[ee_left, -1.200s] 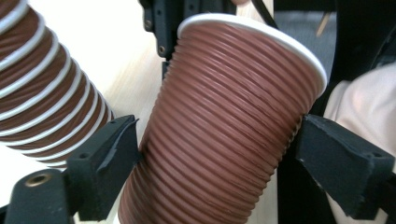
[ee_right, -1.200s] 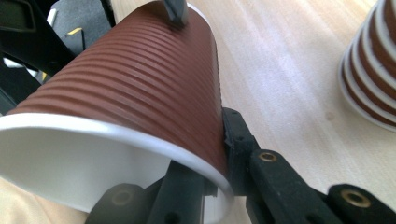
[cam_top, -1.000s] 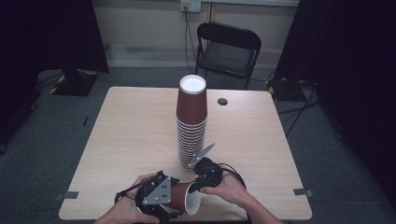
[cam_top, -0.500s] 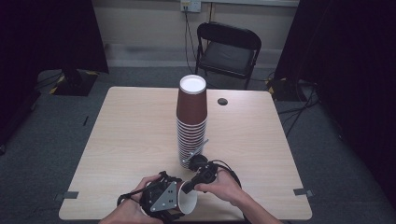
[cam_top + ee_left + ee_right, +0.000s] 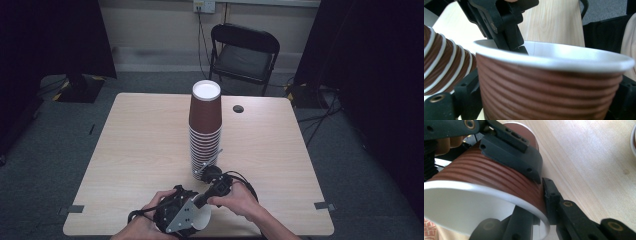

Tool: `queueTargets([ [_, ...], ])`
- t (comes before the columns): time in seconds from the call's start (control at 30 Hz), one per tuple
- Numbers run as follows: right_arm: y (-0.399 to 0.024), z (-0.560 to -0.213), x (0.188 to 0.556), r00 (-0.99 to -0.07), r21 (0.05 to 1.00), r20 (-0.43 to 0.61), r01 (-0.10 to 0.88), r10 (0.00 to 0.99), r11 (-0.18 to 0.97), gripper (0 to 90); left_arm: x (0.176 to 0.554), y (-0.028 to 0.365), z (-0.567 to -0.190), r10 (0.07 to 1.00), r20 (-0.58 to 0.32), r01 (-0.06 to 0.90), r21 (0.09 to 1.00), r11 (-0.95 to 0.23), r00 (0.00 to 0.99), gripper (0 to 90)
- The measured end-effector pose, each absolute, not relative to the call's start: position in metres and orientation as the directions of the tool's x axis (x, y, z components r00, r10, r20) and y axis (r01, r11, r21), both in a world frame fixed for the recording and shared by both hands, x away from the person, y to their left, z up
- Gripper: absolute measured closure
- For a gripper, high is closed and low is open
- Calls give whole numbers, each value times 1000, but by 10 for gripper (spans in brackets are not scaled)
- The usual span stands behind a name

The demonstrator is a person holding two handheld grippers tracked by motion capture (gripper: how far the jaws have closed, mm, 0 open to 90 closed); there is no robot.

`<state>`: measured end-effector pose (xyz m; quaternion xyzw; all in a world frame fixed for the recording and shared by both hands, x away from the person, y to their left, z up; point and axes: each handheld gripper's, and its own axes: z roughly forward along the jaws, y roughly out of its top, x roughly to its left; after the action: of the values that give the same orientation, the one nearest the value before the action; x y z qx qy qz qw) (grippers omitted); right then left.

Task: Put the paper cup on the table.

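Paper cup gripped by both claws at the counter's near edge

Paper cup [image 5: 201,220], brown and ribbed with a white rim and white inside, lies on its side at the near edge of the wooden counter [image 5: 135,145], held between the two claws. The left claw [image 5: 182,220] clamps the cup's body: in the left gripper view the ribbed wall [image 5: 544,92] sits between its two black jaws, which press on either side. The right claw [image 5: 205,197] is pinched nearly closed on the cup's rim; the right gripper view shows one jaw inside the white mouth [image 5: 469,210] and the other outside against the brown wall, with the rim caught between them. The left gripper view shows that same jaw dipping over the rim into the cup. Just beyond the right claw a tall stack of matching cups [image 5: 205,130] stands upside down near the middle of the counter, apart from the held cup. A black folding chair [image 5: 244,55] stands behind the counter
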<state>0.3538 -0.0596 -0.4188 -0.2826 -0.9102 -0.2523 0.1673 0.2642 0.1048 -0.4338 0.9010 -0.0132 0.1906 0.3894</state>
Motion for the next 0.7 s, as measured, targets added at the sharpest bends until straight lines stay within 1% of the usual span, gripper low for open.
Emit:
queueTargets([
  [0.1,-61,-415,351,-798,386,427,586,424,712,841,264,107,-434,138,342,-165,720,-674,930,101],
  [0.17,-62,-413,349,-796,399,433,591,424,701,775,266,109,-433,147,315,-145,737,-660,938,102],
  [0.23,-63,-411,348,-789,408,437,601,431,687,763,269,112,-433,172,287,-118,766,-632,942,102],
  [0.33,-66,-409,348,-786,435,440,610,434,662,715,275,118,-431,213,231,-63,804,-591,949,102],
  [0.4,-69,-406,348,-778,451,442,622,446,640,706,279,122,-430,247,159,5,832,-555,956,101],
  [0.47,-73,-403,349,-775,470,441,629,453,619,673,283,126,-429,266,135,28,847,-530,954,101],
  [0.5,-74,-402,349,-773,479,440,633,457,608,669,284,127,-429,277,108,52,857,-513,955,101],
  [0.63,-80,-399,349,-775,523,435,632,458,572,611,290,131,-429,287,84,72,867,-492,954,101],
  [0.7,-83,-398,350,-790,569,425,613,442,548,592,291,133,-430,304,57,99,875,-473,951,101],
])
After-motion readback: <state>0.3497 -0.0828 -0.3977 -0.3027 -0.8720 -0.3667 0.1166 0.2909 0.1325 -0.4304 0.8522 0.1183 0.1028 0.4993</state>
